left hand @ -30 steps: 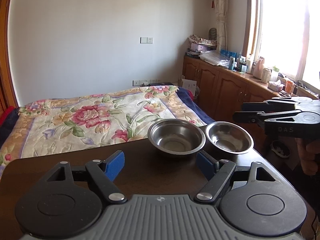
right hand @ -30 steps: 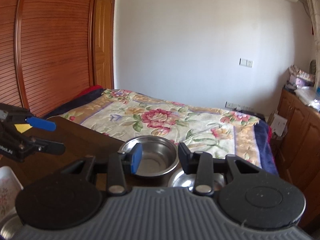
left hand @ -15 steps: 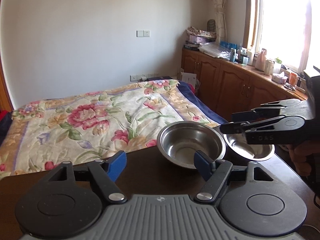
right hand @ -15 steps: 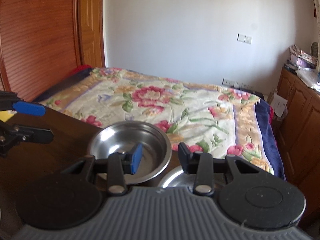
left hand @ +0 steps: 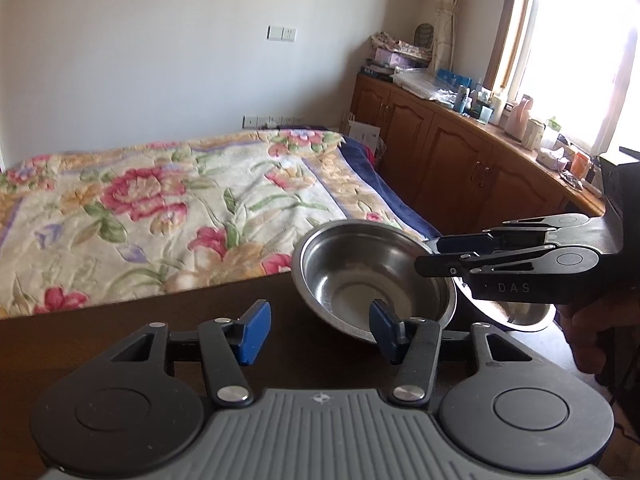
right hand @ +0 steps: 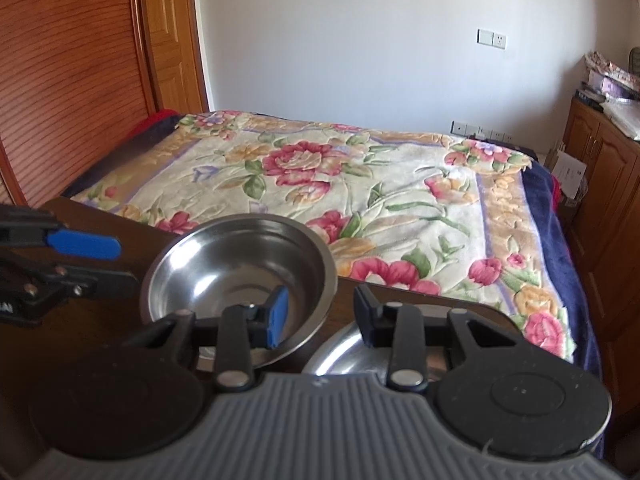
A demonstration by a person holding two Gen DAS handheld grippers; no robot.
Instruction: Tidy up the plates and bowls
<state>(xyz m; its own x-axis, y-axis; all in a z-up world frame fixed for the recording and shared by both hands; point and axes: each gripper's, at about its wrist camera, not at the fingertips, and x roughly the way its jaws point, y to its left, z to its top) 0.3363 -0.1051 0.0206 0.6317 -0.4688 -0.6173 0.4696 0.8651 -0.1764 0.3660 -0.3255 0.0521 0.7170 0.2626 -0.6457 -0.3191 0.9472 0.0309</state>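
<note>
I take the larger steel bowl as my landmark; it sits on the dark desk at the edge nearest the bed, and in both views it looks tipped, though I cannot tell whether it is lifted. My right gripper is the nearer one: its blue-padded finger reaches over the near rim into the bowl's hollow while the other finger stays outside, so the rim wall lies between the two. They stand spread, not yet clamped on anything as far as I can see. The second steel bowl lies just right of the landmark, under that outer finger, and the two rims seem to touch or overlap. My left gripper faces the landmark from the desk side, fingers wide apart and empty, its right pad just at the bowl's near rim. I judge the next move turns on closing the right fingers across that rim.
</note>
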